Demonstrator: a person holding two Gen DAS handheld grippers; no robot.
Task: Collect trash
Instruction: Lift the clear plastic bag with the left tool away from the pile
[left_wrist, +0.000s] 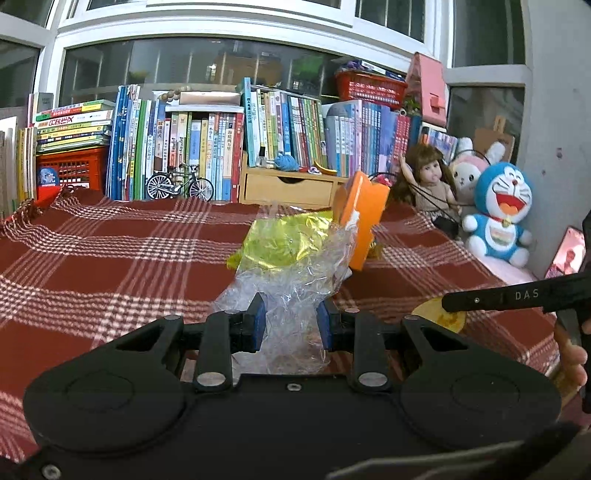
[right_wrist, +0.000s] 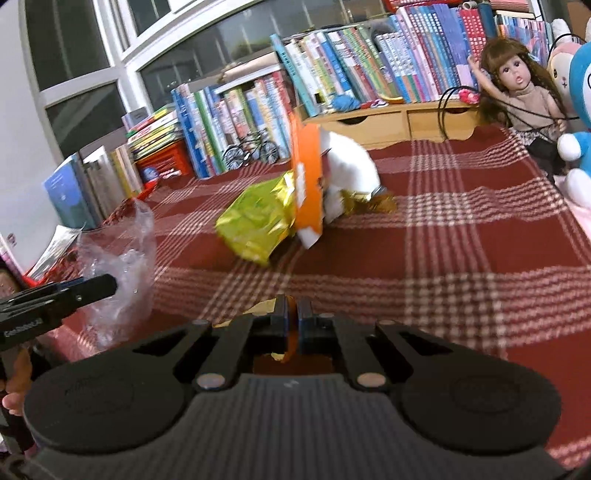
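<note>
left claw (left_wrist: 290, 319) clamps clear plastic bag (left_wrist: 295, 273); right claw (right_wrist: 291, 317), "das" on arm, nips gold wrapper (right_wrist: 286, 352).

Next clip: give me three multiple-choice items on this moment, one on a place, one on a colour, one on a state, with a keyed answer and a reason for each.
1. Where does the yellow-green foil wrapper lie?
A. on the plaid cloth
B. in the wooden drawer box
C. on the books

2. What colour is the carton standing beside that wrapper?
A. blue
B. orange
C. black

3. How do the left tongs stand?
A. wide open and bare
C. out of view
B. closed on the clear plastic bag

Answers:
1 A, the wrapper rests mid-table on the red checked cloth.
2 B, its broad face is orange in both views.
3 B, both blue pads press into crumpled clear plastic.
</note>
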